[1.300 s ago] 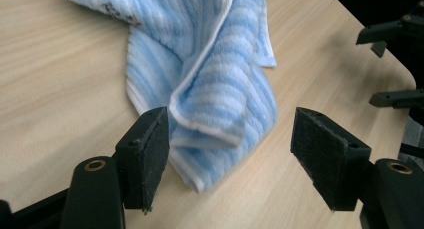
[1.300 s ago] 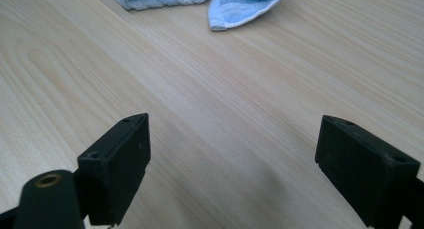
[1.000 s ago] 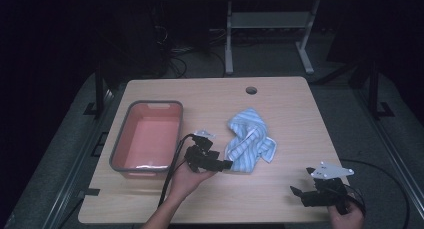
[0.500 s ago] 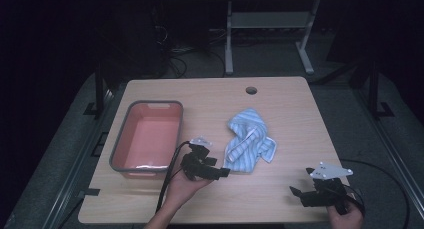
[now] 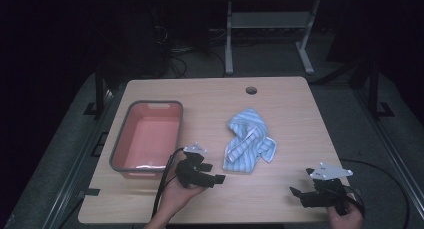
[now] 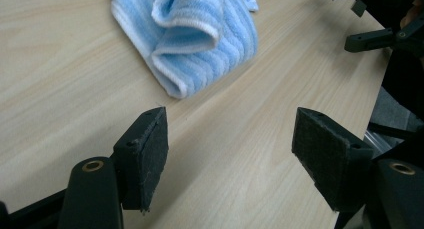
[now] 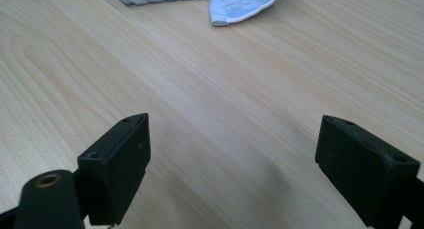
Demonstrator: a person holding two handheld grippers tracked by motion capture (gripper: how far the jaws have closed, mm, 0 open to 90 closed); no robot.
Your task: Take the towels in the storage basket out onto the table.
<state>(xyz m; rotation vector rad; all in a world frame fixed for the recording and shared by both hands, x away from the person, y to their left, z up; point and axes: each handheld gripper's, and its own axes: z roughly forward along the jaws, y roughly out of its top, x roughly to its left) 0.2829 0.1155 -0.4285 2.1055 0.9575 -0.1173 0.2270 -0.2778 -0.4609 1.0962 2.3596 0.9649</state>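
Observation:
A crumpled blue-and-white striped cloth (image 5: 249, 141) lies on the wooden table (image 5: 290, 109), right of centre. My left gripper (image 5: 215, 173) hovers just off the cloth's near-left corner, jaws open and pointing at it with nothing between them. In the left gripper view the cloth (image 6: 200, 34) lies ahead of the open left gripper (image 6: 230, 154), beyond its pads (image 6: 150, 149). My right gripper (image 5: 299, 187) rests near the table's front right corner, open and empty. In the right gripper view the cloth's edge (image 7: 240, 1) lies far ahead of the open right gripper (image 7: 232, 164).
A pink tub with a grey rim (image 5: 120, 144) stands at the table's left, holding nothing I can see. A cable hole (image 5: 251, 90) is near the far edge. The other hand's gripper (image 6: 385, 34) shows at the top right of the left gripper view.
My left gripper has drawn back from the cloth toward the table's near edge, still open. The right gripper and the cloth have stayed put.

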